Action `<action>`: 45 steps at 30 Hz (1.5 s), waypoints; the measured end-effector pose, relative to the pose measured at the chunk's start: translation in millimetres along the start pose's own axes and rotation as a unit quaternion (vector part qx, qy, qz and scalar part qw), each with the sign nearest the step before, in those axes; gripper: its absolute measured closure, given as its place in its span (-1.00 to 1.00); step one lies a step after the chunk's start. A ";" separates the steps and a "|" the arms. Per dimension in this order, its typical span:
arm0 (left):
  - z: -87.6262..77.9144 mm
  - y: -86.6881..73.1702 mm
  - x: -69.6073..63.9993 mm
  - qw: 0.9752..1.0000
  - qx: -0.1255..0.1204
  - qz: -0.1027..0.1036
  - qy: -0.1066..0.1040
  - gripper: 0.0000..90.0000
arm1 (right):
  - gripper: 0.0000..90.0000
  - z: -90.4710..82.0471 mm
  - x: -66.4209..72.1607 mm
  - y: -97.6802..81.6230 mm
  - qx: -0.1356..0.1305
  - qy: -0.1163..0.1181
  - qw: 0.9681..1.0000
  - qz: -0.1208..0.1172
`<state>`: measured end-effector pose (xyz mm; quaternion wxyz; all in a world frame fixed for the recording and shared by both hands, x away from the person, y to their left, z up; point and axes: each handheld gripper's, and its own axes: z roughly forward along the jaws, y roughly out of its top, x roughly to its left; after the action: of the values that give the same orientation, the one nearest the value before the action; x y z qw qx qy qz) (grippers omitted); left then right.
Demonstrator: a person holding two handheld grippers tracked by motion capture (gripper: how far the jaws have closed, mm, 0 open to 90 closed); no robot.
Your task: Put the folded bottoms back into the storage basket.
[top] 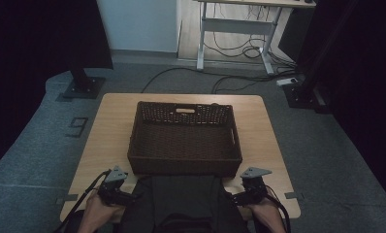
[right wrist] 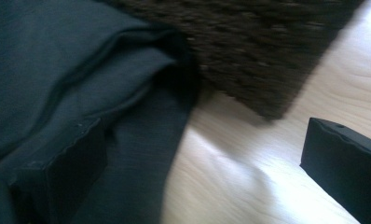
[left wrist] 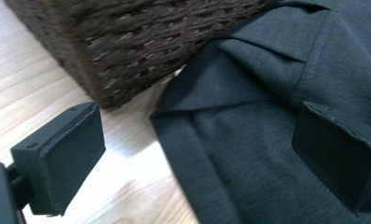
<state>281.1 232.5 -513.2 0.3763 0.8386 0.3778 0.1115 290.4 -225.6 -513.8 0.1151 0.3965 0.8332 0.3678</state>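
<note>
We see a dark cloth garment (left wrist: 267, 154) lying against the basket (top: 184, 138); its weave looks fine, matt and soft, with stitched seams. The basket is woven of rough brown wicker, coarse and ridged. Under the basket, the table (top: 111, 121) shows pale wood grain, smooth with a slight sheen. The left gripper (left wrist: 197, 163) and the right gripper (right wrist: 202, 168) carry matt black pads, perhaps rubber or foam, though blur hinders us.

Both grippers' fingers (left wrist: 58, 158) wide apart
</note>
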 end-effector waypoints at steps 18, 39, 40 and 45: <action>36.7 -5.2 -2.5 0.998 0.060 0.006 -0.001 -0.99 | -1.00 38.5 20.6 4.1 0.031 0.055 0.998 -0.011; 36.3 -4.2 -16.9 0.998 0.038 0.034 -0.032 -0.26 | -0.32 49.6 35.6 10.1 0.055 0.062 0.995 -0.053; 36.3 -4.0 -17.3 0.998 0.037 0.035 -0.037 -0.17 | -0.20 49.3 36.7 10.1 0.050 0.069 0.995 -0.052; 36.0 -3.7 -17.8 0.997 0.034 0.030 -0.059 0.27 | 0.26 49.1 38.8 10.4 0.047 0.088 0.994 -0.040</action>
<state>283.8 201.7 -539.1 0.3652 0.8671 0.3333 0.0602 294.5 -166.8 -537.1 0.0375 0.3341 0.8715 0.3571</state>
